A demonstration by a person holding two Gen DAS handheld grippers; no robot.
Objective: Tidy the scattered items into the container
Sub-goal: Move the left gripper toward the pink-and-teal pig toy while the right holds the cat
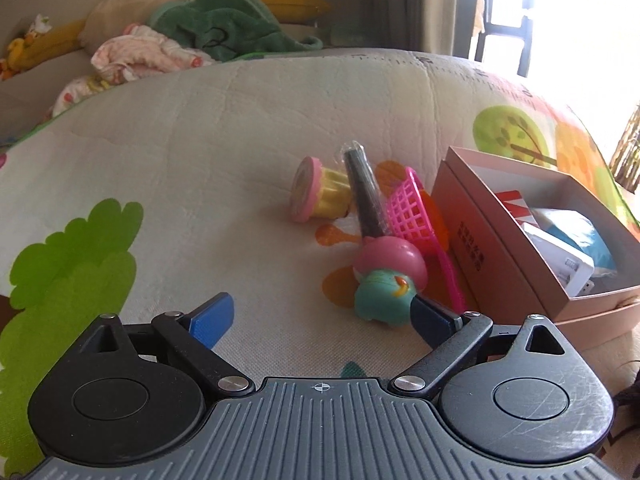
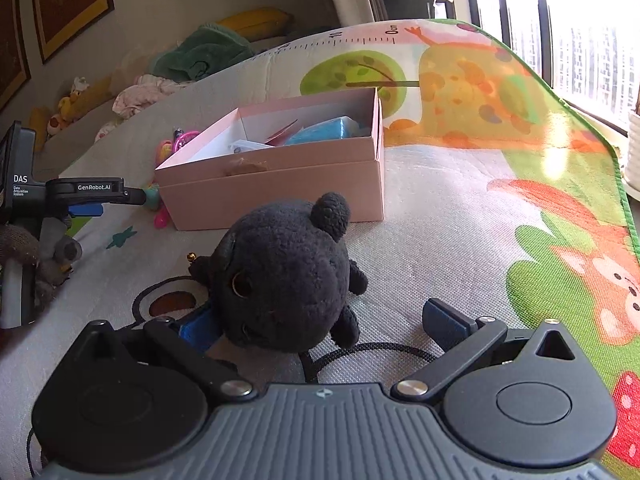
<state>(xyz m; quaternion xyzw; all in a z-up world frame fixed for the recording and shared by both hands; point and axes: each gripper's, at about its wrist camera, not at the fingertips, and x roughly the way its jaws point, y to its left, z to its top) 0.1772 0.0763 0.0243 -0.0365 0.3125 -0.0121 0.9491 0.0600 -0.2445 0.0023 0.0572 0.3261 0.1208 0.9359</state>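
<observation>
The left gripper (image 1: 320, 312) is seen with its fingers spread wide and nothing clamped; the right-hand blue finger (image 1: 430, 318) sits against the teal base of a toy ice cream (image 1: 384, 276), the left-hand finger (image 1: 212, 316) is well apart from it. The right gripper (image 2: 320, 320) is also held wide, with a black plush toy (image 2: 288, 276) between the fingers; the left pad looks to be touching the plush, the right pad is clear of it, so no grip is made.

The step in hand is judged to be the approach to pick-up: each gripper is lined up on one loose item, and neither item is lifted yet. For the next move, the toy ice cream must be centred between the left fingers before they are shut, since it lies off towards the right-hand finger. Then it must be carried to the pink box (image 1: 472, 236), just beyond and to the right of those fingers.

The toy's long axis runs away from the fingers, its dark cone pointing ahead and slightly left, its rounded pink and teal end nearest. A pink net (image 1: 412, 212) and a yellow cupcake toy (image 1: 316, 190) lie just beside the cone, on the play mat (image 1: 200, 152).
</observation>
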